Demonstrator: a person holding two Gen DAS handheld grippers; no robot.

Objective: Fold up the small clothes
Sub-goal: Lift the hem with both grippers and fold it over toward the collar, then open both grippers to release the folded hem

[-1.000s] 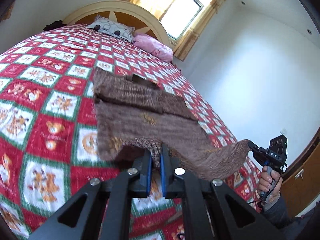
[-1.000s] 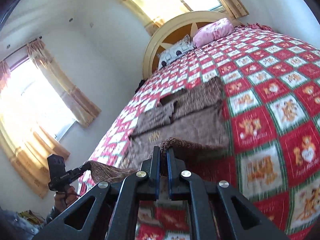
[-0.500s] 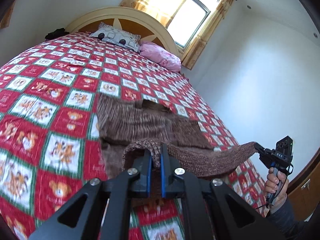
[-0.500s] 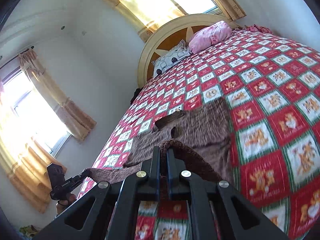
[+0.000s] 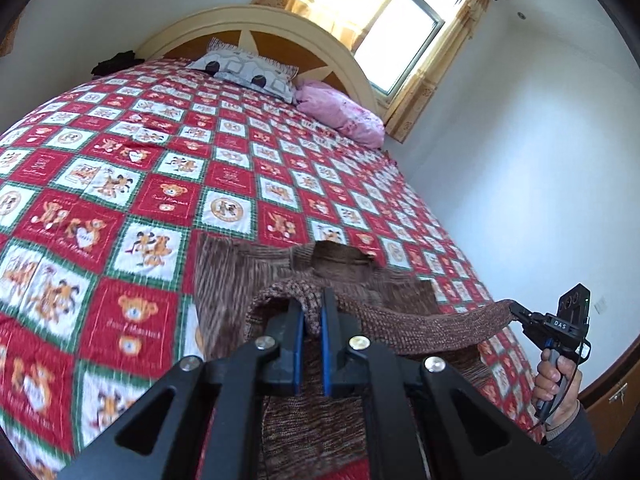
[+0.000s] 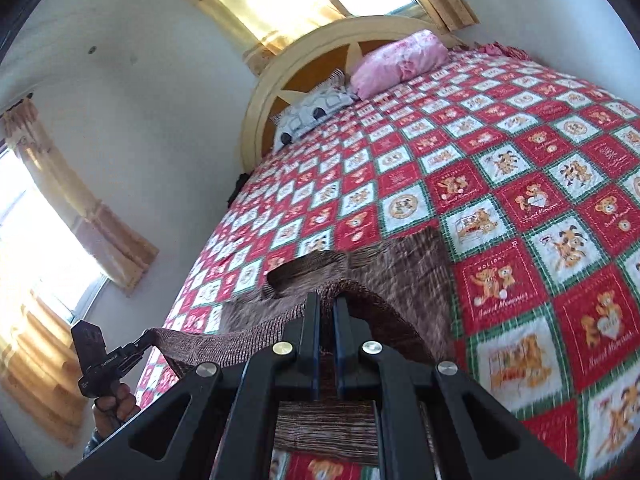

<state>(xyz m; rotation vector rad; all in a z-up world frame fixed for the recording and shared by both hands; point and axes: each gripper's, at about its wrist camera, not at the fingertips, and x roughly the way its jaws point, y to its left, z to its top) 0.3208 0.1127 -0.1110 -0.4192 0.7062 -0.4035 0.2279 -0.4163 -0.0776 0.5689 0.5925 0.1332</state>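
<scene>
**Both grippers pinch the sweater's hem above the quilt**

The left gripper point(image 5: 313, 312) is clenched on a bunched fold of the brown knit sweater point(image 5: 240, 276), its blue-lined fingers point(image 5: 298, 344) squeezed close with the knit wedged between them. The right gripper point(image 6: 327, 312) is clamped the same way on the other corner of that hem, and the edge stretches taut between the two, raised off the bed. In the left camera's view the right gripper shows out at the side, held by a hand point(image 5: 554, 380) in a dark sleeve point(image 5: 568, 444).

The rest of the sweater lies flat on the red, white and green checked quilt point(image 5: 132, 196), its neck opening point(image 5: 340, 254) pointing toward the headboard point(image 5: 260, 28). The lifted hem hangs over the lower part of the garment and hides it from both cameras.

Toward the headboard the quilt is open and smooth. Two pillows lie against the headboard: a grey patterned one point(image 5: 244, 68) and a pink one point(image 5: 340, 114). A dark bundle point(image 5: 114, 62) lies at the quilt's corner beside the headboard. Behind the headboard is a curtained window point(image 5: 400, 36). Beside the sweater the bed's edge drops off close to the white wall point(image 5: 540, 160), near the right gripper.
</scene>
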